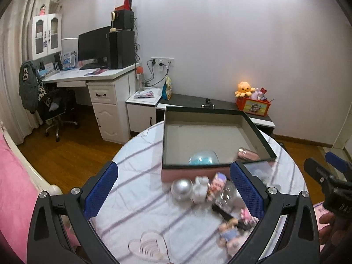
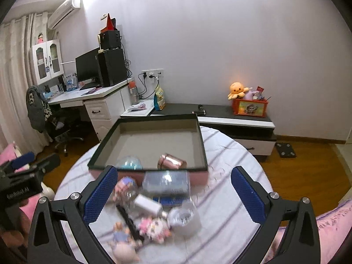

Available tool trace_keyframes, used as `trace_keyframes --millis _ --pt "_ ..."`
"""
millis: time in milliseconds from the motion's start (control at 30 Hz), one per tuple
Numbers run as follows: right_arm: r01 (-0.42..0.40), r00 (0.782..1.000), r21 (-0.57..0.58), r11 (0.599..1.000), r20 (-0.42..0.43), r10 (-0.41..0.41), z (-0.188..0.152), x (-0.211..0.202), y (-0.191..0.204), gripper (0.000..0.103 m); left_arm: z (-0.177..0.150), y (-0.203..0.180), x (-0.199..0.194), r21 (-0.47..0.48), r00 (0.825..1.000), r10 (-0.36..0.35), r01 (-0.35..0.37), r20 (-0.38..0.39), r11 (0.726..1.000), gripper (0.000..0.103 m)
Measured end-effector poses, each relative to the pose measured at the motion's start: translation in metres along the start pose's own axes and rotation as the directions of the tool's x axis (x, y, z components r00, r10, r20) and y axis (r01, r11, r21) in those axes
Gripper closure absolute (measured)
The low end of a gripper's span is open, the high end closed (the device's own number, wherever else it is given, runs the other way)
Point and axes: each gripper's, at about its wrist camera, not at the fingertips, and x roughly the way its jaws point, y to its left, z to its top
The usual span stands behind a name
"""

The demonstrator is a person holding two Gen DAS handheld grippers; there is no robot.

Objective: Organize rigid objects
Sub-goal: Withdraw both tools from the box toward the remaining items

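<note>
An open dark-rimmed box (image 1: 167, 136) (image 2: 203, 145) sits on a round table with a striped cloth (image 1: 136, 198) (image 2: 231, 198). Inside lie a blue-and-clear ball (image 1: 203, 157) (image 2: 129, 162) and a pink metallic can (image 1: 246, 154) (image 2: 171, 161). In front of the box is a blurred cluster: a silver ball (image 1: 181, 188), a white figure (image 1: 200, 189), a clear jar (image 2: 166, 181), a white block (image 2: 147, 204), a pink pixel toy (image 2: 156, 228), small dolls (image 1: 228, 231) (image 2: 121, 235). My left gripper (image 1: 173, 191) is open above the cluster. My right gripper (image 2: 173, 193) is open above it too.
A white desk with monitor (image 1: 94, 44) and an office chair (image 1: 55, 107) stand at the left. A low cabinet with an orange toy box (image 1: 253, 105) (image 2: 249, 106) is behind the table. Pink bedding (image 1: 13, 187) lies at the left, more (image 2: 330, 231) at the right. A clear heart shape (image 1: 149, 244) lies on the cloth.
</note>
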Motion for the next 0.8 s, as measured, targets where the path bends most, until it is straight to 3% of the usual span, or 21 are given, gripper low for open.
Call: trace_keyframes --millis 333,800 --pt "0.003 0.999 -0.022 1.000 0.039 -0.002 -0.023 -0.051 0.006 0.000 -0.037 -0.006 -0.065 0.005 0.995 0.004 -0.005 0.095 1.000 0.000" --pt "0.002 0.997 -0.017 1.000 0.072 -0.001 -0.024 -0.073 0.007 0.000 -0.049 -0.010 -0.088 0.015 0.993 0.004 -0.006 0.114 1.000 0.000"
